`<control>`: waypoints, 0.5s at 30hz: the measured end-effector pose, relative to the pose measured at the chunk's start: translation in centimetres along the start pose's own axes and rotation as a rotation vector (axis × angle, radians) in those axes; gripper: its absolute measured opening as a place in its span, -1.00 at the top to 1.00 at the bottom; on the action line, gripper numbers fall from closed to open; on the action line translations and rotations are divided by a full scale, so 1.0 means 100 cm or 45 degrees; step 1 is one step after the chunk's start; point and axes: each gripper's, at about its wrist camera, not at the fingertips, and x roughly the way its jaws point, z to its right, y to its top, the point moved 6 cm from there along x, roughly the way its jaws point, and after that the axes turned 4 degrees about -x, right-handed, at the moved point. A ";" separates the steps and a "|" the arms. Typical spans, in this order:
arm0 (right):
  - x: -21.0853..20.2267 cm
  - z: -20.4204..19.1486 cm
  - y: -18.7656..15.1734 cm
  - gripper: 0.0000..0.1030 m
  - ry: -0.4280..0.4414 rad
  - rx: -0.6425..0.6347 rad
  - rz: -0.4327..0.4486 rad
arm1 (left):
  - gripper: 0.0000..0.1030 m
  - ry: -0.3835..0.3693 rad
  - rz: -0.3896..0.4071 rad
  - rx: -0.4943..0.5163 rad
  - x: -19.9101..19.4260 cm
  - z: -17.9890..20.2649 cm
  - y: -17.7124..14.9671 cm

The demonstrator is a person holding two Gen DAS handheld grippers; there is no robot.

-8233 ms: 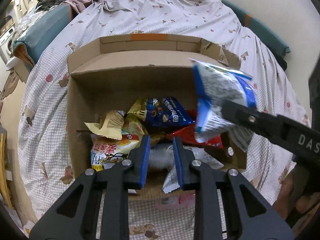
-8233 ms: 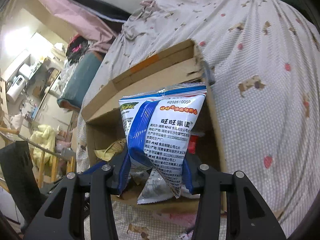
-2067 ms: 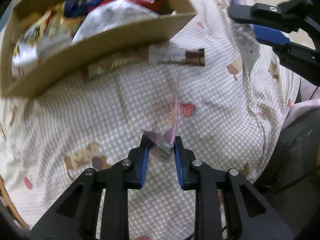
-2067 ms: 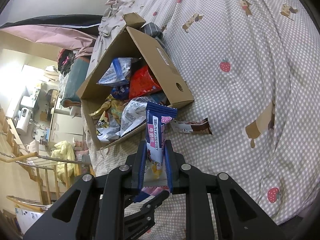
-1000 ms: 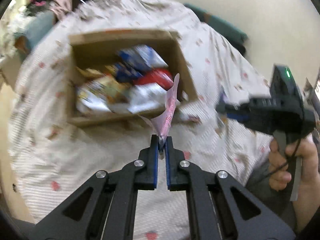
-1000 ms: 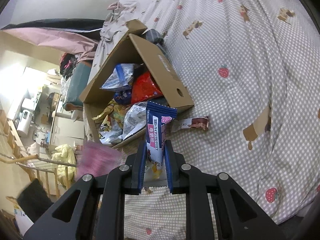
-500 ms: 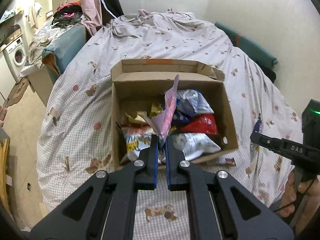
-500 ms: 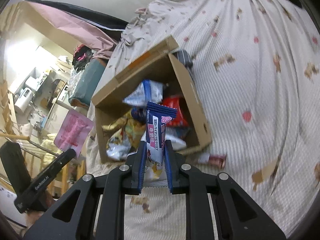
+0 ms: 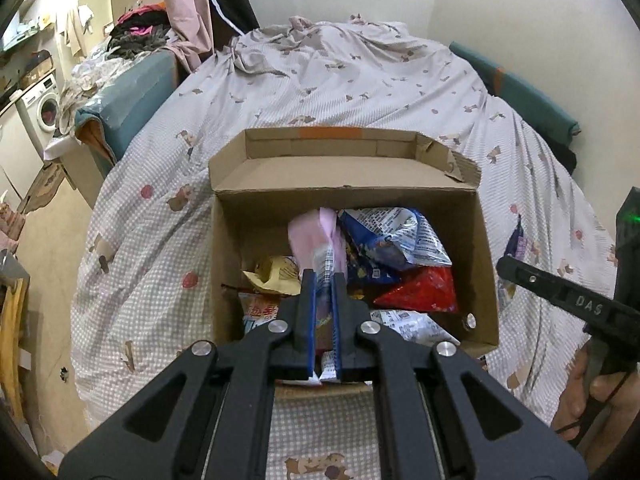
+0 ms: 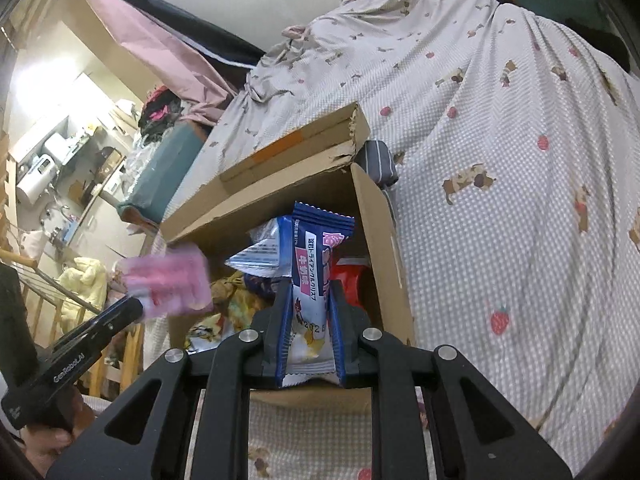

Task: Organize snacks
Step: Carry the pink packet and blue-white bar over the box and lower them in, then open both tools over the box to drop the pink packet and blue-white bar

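Note:
An open cardboard box (image 9: 484,256) sits on the bed and holds several snack bags: blue-white (image 9: 396,240), red (image 9: 420,294) and yellow (image 9: 274,276). My left gripper (image 9: 324,280) is shut on a pink snack packet (image 9: 316,240) and holds it over the box's near side. The packet also shows blurred in the right wrist view (image 10: 168,284). My right gripper (image 10: 310,292) is shut on a blue and white snack bar (image 10: 316,256), held upright just before the box (image 10: 384,240). The right gripper's arm shows at the right of the left wrist view (image 9: 560,296).
The bed has a checked sheet (image 9: 152,248) with strawberry and dog prints. A folded grey cloth (image 10: 378,160) lies behind the box. A teal cushion (image 9: 128,88) and a washing machine (image 9: 40,108) stand at the left, off the bed.
Both grippers have moved closer to the box. The pink packet now hangs over the box's inside, and the blue bar stands right before its front wall.

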 end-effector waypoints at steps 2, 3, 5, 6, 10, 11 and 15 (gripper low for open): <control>0.011 0.002 0.000 0.64 -0.024 -0.017 -0.025 | 0.92 0.000 -0.016 -0.008 0.007 0.002 -0.001; 0.017 0.004 -0.003 0.64 -0.025 -0.007 -0.048 | 0.92 -0.003 -0.030 -0.018 0.012 0.003 -0.003; 0.023 0.005 -0.005 0.64 -0.010 0.018 -0.075 | 0.92 -0.009 -0.048 -0.024 0.018 0.004 -0.005; 0.025 0.005 -0.006 0.64 0.000 0.025 -0.088 | 0.92 -0.010 -0.058 -0.025 0.022 0.005 -0.006; 0.028 0.000 -0.008 0.63 0.015 0.001 -0.108 | 0.92 -0.004 -0.071 -0.019 0.029 0.007 -0.010; 0.029 -0.002 -0.009 0.63 0.025 0.005 -0.111 | 0.92 -0.006 -0.073 -0.023 0.030 0.007 -0.011; 0.031 -0.002 -0.010 0.57 0.024 0.017 -0.119 | 0.92 -0.020 -0.066 -0.045 0.029 0.006 -0.011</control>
